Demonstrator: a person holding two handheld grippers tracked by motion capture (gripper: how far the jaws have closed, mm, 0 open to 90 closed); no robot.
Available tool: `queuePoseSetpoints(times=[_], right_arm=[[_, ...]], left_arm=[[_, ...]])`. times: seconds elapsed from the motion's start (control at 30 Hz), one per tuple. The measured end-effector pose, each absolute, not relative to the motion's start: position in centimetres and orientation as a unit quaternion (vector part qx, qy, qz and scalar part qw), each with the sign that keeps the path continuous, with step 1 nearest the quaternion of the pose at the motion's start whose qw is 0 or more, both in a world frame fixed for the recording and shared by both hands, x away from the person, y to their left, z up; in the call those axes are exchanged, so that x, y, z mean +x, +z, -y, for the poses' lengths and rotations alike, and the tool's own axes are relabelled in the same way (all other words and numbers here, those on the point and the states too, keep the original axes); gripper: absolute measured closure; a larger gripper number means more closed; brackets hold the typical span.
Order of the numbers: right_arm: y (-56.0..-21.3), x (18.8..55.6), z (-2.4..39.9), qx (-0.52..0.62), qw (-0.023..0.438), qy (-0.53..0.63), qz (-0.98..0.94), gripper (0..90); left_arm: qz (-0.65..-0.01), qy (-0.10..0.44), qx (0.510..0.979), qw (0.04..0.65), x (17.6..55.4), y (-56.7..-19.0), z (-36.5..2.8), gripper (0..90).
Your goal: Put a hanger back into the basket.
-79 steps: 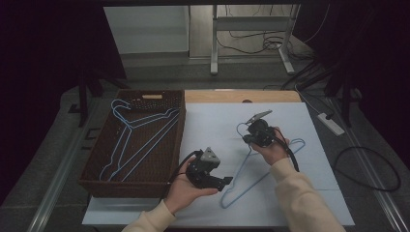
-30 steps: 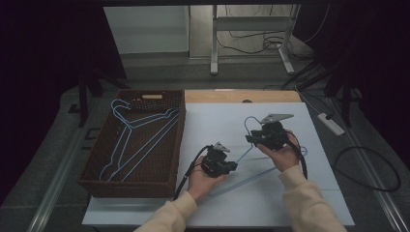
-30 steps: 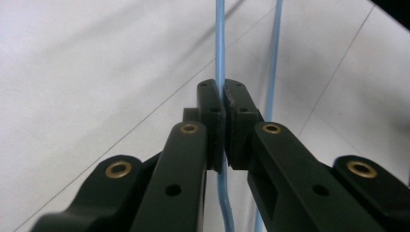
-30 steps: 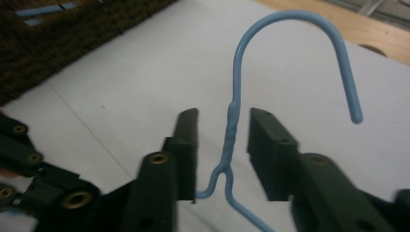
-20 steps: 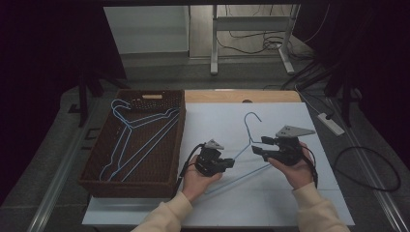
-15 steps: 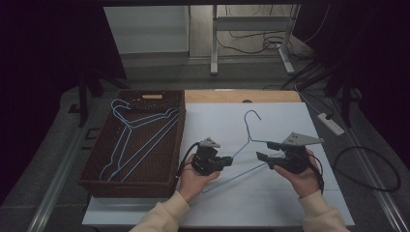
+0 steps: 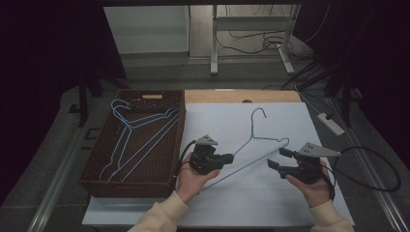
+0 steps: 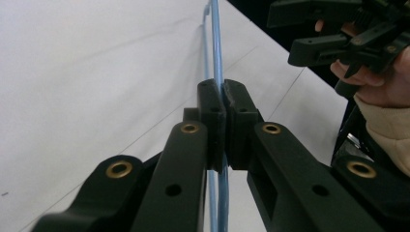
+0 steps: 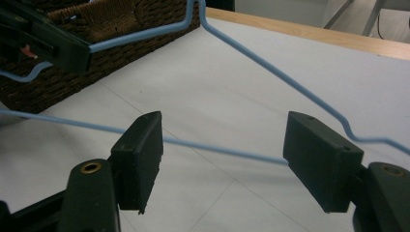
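Left gripper (image 7: 226,158) clamps the blue hanger (image 7: 261,145), right gripper (image 7: 275,162) just opened, jaws clear; carry it level into basket (image 7: 96,159).

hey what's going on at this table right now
A person works with two handheld grippers on a white table. The left gripper is clamped on a blue wire hanger, holding it by itself. The right gripper has just been opening and sits off the wire. More hangers lie in the wicker basket at left.
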State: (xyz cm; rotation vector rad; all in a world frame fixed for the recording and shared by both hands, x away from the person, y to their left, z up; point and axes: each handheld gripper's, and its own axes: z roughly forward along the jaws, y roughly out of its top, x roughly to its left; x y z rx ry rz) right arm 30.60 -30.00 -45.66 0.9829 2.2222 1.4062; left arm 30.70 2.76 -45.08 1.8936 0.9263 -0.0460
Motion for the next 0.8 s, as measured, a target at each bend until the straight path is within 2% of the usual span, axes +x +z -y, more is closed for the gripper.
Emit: queuePoseSetpoints(times=[0.47,0.8], right_arm=[[-46.6,30.3,31.0,0.354,0.165,0.492,-0.778,31.5],[-47.0,30.5,30.9,0.353,0.162,0.485,-0.783,31.5]], left_arm=[[-0.365,0.000,0.771,0.522,30.4,-41.3,-3.7,87.6],[-0.376,0.026,0.758,0.532,30.7,-39.3,-6.8,87.6]])
